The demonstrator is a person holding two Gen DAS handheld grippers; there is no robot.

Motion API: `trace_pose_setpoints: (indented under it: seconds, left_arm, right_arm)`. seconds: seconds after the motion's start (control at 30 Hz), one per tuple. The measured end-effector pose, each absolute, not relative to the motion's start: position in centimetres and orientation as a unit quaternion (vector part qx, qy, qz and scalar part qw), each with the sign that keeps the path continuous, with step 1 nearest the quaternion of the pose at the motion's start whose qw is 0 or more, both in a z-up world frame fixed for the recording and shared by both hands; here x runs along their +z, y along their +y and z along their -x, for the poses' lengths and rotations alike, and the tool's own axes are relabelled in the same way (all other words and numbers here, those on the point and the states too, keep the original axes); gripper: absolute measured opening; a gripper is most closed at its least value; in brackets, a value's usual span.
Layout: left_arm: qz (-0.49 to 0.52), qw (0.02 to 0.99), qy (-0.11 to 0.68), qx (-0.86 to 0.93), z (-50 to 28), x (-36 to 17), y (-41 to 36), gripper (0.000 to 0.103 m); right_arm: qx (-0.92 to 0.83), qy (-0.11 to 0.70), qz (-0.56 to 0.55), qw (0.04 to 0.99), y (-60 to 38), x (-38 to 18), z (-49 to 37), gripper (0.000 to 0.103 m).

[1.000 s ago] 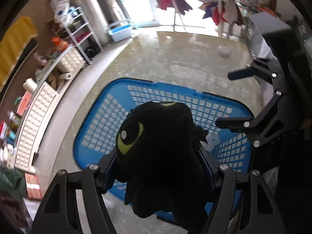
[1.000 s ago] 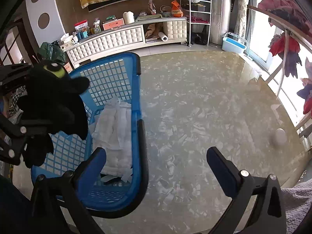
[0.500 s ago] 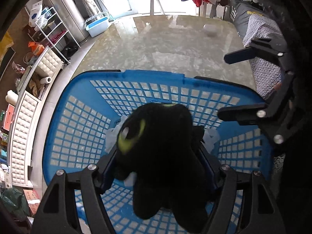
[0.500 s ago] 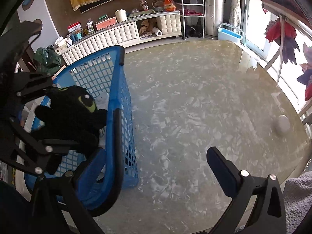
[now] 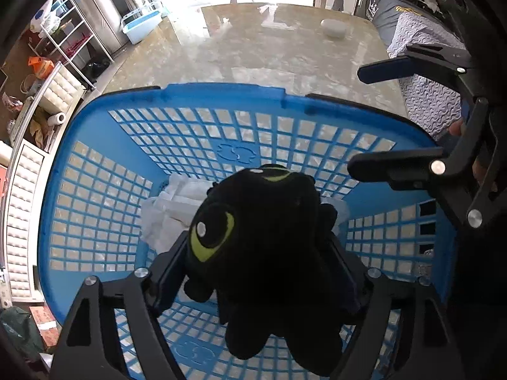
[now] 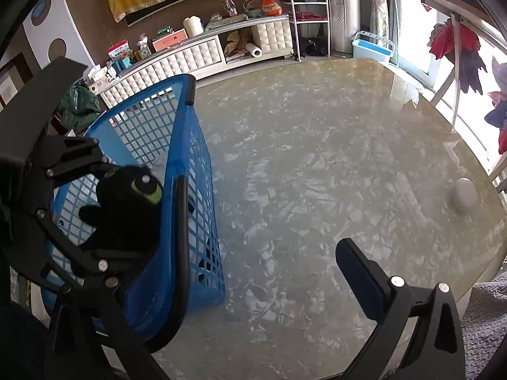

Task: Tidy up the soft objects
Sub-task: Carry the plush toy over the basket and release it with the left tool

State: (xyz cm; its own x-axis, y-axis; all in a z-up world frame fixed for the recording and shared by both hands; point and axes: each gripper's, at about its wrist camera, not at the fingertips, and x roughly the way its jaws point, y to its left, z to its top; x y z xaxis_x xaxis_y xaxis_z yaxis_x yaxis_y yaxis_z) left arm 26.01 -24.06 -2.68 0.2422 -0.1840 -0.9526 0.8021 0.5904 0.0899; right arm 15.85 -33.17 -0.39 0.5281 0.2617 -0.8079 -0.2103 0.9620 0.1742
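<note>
My left gripper (image 5: 256,262) is shut on a black plush toy (image 5: 263,237) with yellow-green eyes and holds it inside the blue mesh basket (image 5: 95,190), above a white cloth (image 5: 171,205) on the basket floor. The right wrist view shows the same toy (image 6: 126,202) in the left gripper (image 6: 95,221) low inside the basket (image 6: 187,171). My right gripper (image 6: 266,272) is open and empty, its left finger at the basket's near wall; it also shows in the left wrist view (image 5: 396,110).
The basket stands on a glossy marbled table (image 6: 317,158). A small white round object (image 6: 464,194) lies near the table's right edge. A grey quilted cloth (image 5: 424,63) lies past the table. A white cabinet (image 6: 177,60) and a shelf rack stand behind.
My left gripper has carried the plush toy forward and down from above the near rim into the basket. The right gripper has stayed open beside the basket.
</note>
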Motion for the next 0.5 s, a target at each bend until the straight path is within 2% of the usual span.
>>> trace_pose_setpoints:
  seconds: [0.4, 0.5]
  left_arm:
    - [-0.288, 0.752, 0.501, -0.316, -25.4, -1.1, -23.0, 0.083]
    - [-0.285, 0.763, 0.493, -0.306, -25.2, -0.3, -22.4, 0.086]
  right_arm:
    - [0.138, 0.464, -0.028, 0.874, -33.3, -0.3, -15.8, 0.103]
    - [0.137, 0.465, -0.028, 0.874, -33.3, -0.2, -15.7, 0.103]
